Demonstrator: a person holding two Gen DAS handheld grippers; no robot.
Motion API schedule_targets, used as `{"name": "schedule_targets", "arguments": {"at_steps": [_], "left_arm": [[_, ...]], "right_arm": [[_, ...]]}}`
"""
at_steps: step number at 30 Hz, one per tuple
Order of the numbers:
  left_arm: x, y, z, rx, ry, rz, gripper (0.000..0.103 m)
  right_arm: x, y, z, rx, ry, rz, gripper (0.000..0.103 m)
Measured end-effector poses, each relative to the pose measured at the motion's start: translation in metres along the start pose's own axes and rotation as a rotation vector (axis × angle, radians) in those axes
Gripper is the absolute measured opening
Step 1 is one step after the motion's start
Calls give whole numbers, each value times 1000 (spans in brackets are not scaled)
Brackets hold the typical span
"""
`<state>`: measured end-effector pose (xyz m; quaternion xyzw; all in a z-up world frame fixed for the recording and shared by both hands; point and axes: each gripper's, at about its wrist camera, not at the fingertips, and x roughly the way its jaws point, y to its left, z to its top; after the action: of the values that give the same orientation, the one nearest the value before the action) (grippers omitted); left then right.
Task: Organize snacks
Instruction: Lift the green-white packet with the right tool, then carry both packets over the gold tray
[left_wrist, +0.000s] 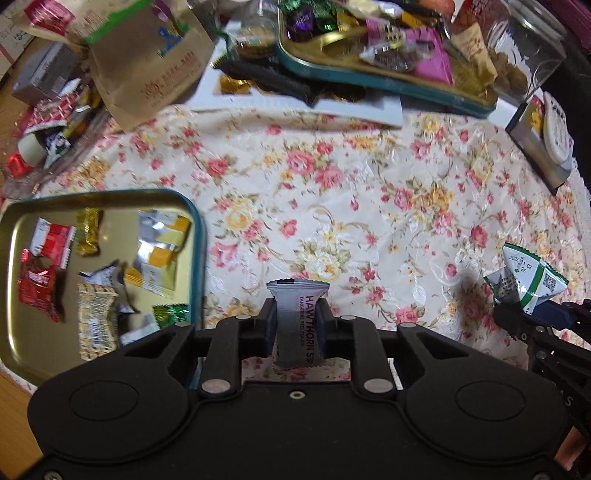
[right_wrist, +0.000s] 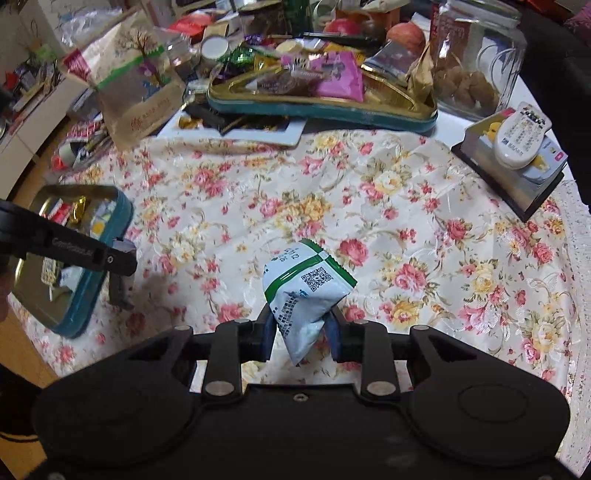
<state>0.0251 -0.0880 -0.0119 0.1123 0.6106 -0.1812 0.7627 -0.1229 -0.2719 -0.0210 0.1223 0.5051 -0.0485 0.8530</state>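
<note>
My left gripper (left_wrist: 295, 314) is shut on a grey Hawthorn snack stick (left_wrist: 293, 325), held upright above the floral cloth, just right of the teal tin (left_wrist: 197, 236) that holds several wrapped sweets. My right gripper (right_wrist: 299, 325) is shut on a white and green snack packet (right_wrist: 306, 288), held above the cloth. That packet also shows at the right edge of the left wrist view (left_wrist: 524, 277). The left gripper shows at the left of the right wrist view (right_wrist: 122, 258), next to the teal tin (right_wrist: 114, 240).
A larger teal tin (right_wrist: 332, 110) heaped with snacks stands at the back. A brown paper bag (right_wrist: 136, 96) is at the back left, a glass jar (right_wrist: 476, 62) at the back right. A remote on a box (right_wrist: 517, 147) sits at the right. The floral cloth (right_wrist: 406, 221) covers the table.
</note>
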Motion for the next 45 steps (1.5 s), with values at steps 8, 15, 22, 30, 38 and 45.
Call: {"name": "schedule_targets", "arguments": {"at_steps": [8,15,22,30,38,45], "left_arm": [[-48,22,17,47,-75,30,28],[-69,69,13,60,-170,188,28],[-58,120,4,-10,-127,201,28],[-42,171,0,-136,-10,21,28],[-41,203,-4,-192,-8,22,28],[-45,221,-7,-268,-6,-34,29]], "right_arm": [[-21,16,14,57,-59,19,30],[-29,48,23,44,-93,63,30],[-27,94,30,-6,-96,107,30],[-18,159,46,-42,-45,172,30],[-1,217,59,-70,14,255,30],[16,247,65,-80,41,270,31]]}}
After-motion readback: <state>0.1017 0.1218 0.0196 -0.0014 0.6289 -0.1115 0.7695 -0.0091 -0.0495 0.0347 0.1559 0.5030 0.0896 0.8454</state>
